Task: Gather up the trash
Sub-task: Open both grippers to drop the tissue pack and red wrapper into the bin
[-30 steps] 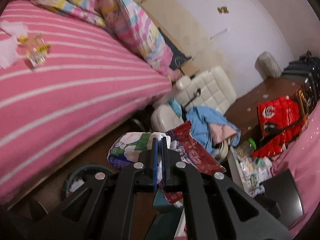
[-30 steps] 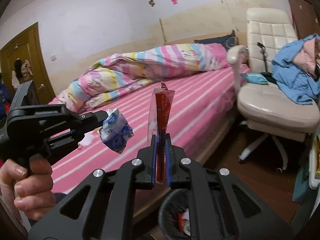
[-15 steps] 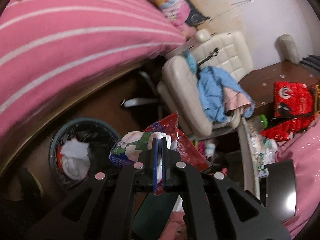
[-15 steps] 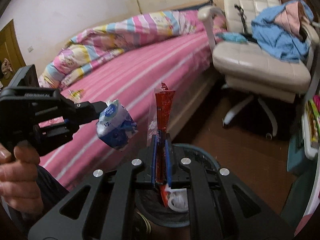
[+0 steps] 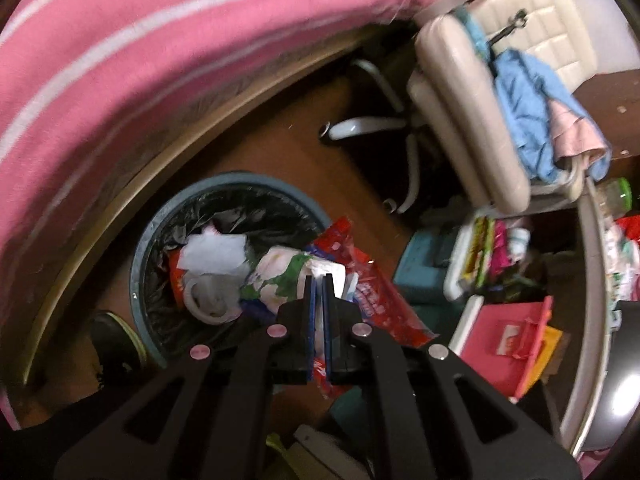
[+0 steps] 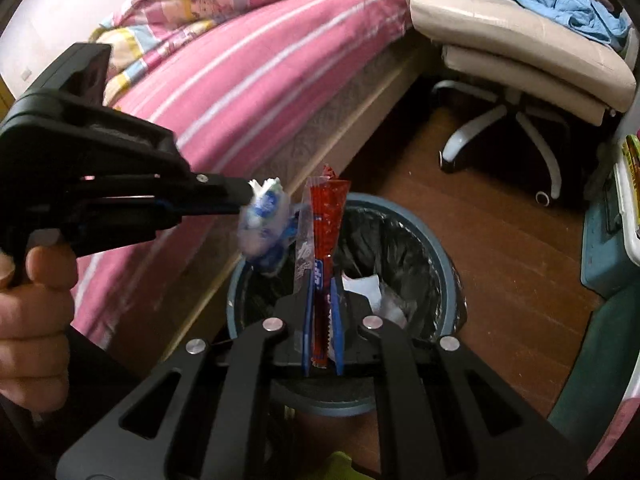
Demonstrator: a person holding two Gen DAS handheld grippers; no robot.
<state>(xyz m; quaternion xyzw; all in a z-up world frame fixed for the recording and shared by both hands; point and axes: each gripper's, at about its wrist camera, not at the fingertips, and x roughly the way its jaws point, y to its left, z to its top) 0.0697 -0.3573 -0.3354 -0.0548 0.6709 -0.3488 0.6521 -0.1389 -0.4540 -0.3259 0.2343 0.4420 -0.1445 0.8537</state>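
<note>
My left gripper [image 5: 317, 280] is shut on a crumpled white, green and blue wrapper [image 5: 288, 280] and holds it above the rim of a round blue bin [image 5: 141, 240] lined with a black bag. The bin holds white paper and a red scrap. My right gripper [image 6: 322, 280] is shut on a long red snack wrapper [image 6: 326, 216] that stands upright over the same bin [image 6: 444, 264]. In the right wrist view the left gripper [image 6: 244, 196] reaches in from the left with its wrapper [image 6: 264, 228] just left of the red one. The red wrapper [image 5: 376, 296] also shows in the left wrist view.
The pink striped bed [image 6: 248, 64] runs along the left of the bin. A cream office chair [image 6: 520, 52] with blue clothes stands to the right on the wooden floor. Boxes and clutter [image 5: 504, 264] lie at the right. A dark shoe [image 5: 114, 344] sits beside the bin.
Both grippers have tilted down and moved from over the bed to above the bin, each still holding its wrapper. The bin now fills the middle of both views.
</note>
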